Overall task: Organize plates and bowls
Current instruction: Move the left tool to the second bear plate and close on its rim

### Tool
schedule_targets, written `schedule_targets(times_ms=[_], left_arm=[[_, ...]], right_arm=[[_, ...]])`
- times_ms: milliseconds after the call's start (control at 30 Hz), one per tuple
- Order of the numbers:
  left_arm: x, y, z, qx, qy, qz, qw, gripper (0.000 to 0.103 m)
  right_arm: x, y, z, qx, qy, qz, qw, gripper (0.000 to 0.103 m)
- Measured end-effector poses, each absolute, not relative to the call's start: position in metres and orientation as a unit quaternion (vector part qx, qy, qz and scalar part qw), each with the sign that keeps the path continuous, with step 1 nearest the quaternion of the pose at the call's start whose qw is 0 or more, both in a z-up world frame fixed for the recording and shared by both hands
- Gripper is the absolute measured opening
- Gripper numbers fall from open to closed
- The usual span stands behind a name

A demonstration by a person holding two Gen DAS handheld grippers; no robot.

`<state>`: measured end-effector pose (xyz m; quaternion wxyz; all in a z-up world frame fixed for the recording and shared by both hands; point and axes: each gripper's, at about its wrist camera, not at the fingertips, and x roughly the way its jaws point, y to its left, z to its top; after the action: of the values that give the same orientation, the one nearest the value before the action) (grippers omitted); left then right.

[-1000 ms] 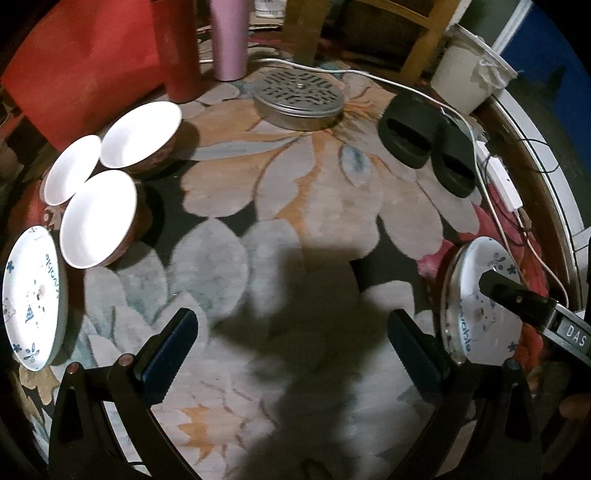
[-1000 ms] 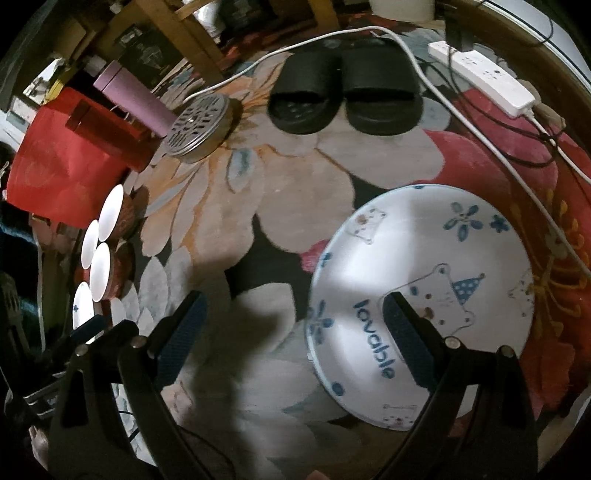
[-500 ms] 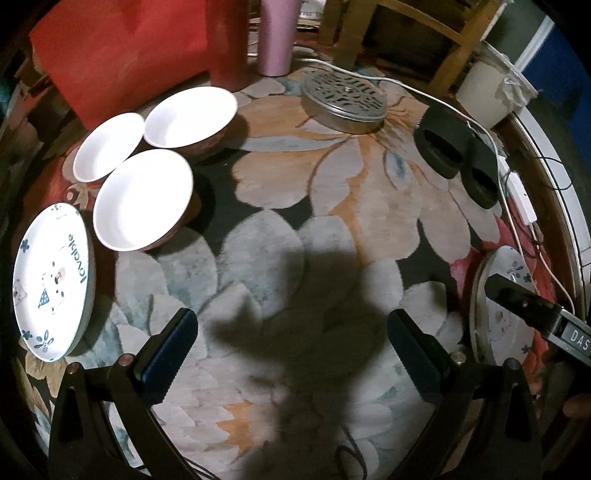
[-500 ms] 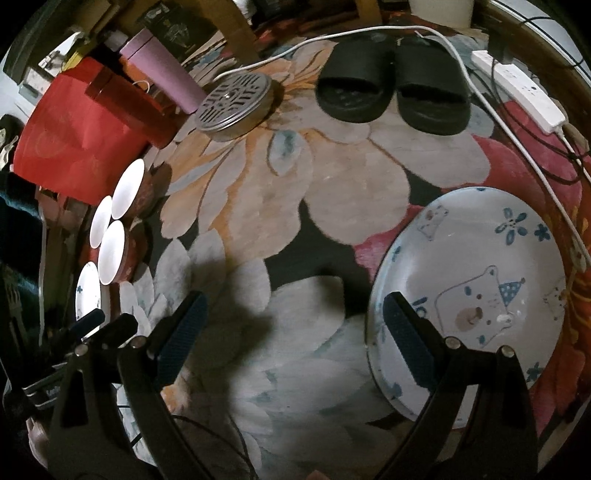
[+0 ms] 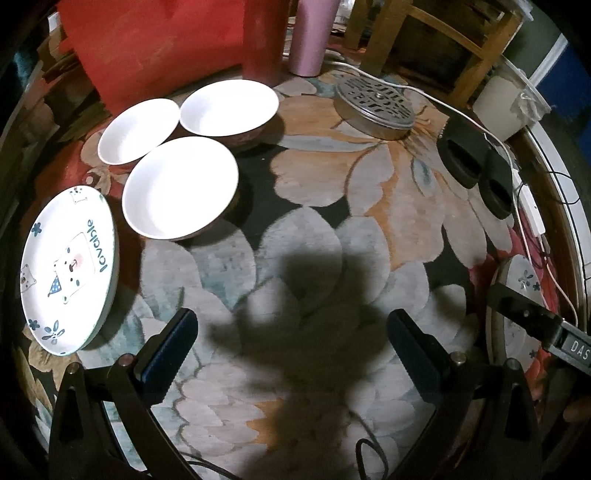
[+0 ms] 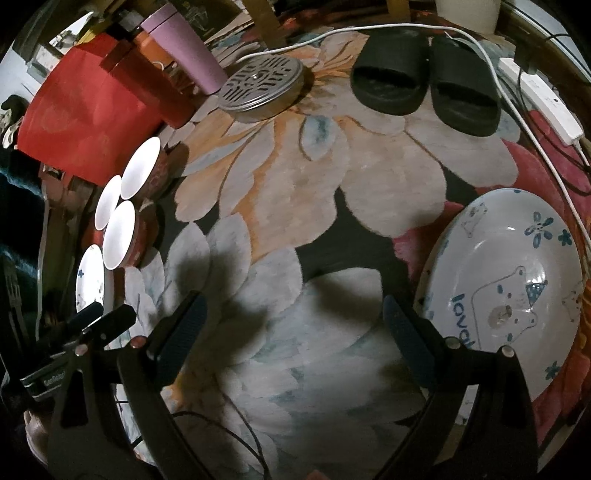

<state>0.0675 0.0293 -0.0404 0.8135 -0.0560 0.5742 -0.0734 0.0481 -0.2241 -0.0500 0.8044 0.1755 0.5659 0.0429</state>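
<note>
Three white bowls stand together on the floral rug at the left: the nearest bowl (image 5: 180,186), a far bowl (image 5: 229,107) and a smaller bowl (image 5: 138,125). A bear-print plate (image 5: 68,269) lies left of them. A second bear-print plate (image 6: 513,280) lies at the right, also seen edge-on in the left wrist view (image 5: 517,317). My left gripper (image 5: 291,354) is open and empty above the rug, right of the first plate. My right gripper (image 6: 291,328) is open and empty, its right finger beside the second plate's left rim.
A round metal perforated tin (image 5: 376,105), black slippers (image 6: 424,85), a white power strip (image 6: 539,99) with cable, a red cylinder (image 5: 264,40), a pink tumbler (image 5: 312,35) and a red bag (image 5: 147,48) ring the rug. A wooden chair (image 5: 436,44) stands behind.
My left gripper has turned left, bringing the bowls and left plate toward centre. My right gripper has shifted left, so the right plate sits nearer the frame's right edge.
</note>
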Motion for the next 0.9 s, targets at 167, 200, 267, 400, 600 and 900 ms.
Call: schedule_targets(times_ms=[167,200,267,400,600,900], left_arm=[[0.066,0.043,-0.044,-0.062,0.574,-0.065,0.814,0.102],[0.066,0.046,-0.044,-0.063,0.574,-0.063,0.814,0.102],[0.065,0.053,-0.046,-0.066,0.574,-0.059,0.814,0.102],[0.063,0.069,-0.049,-0.072,0.575,-0.051,0.813,0.102],[0.059,0.092,-0.054,-0.081,0.577,-0.037,0.812,0.102],[0.055,0.127,-0.058,-0.087,0.574,-0.012,0.814,0.102]], right_arm=[[0.051,-0.21,-0.051,0.166,0.569,0.052,0.804,0.097],[0.052,-0.206,-0.051,0.165,0.57,0.055,0.803,0.097],[0.054,-0.198,-0.052,0.16,0.572,0.06,0.802,0.097],[0.056,-0.182,-0.054,0.151,0.576,0.074,0.8,0.097],[0.06,-0.154,-0.056,0.137,0.581,0.098,0.796,0.097],[0.066,-0.11,-0.059,0.116,0.587,0.132,0.79,0.097]])
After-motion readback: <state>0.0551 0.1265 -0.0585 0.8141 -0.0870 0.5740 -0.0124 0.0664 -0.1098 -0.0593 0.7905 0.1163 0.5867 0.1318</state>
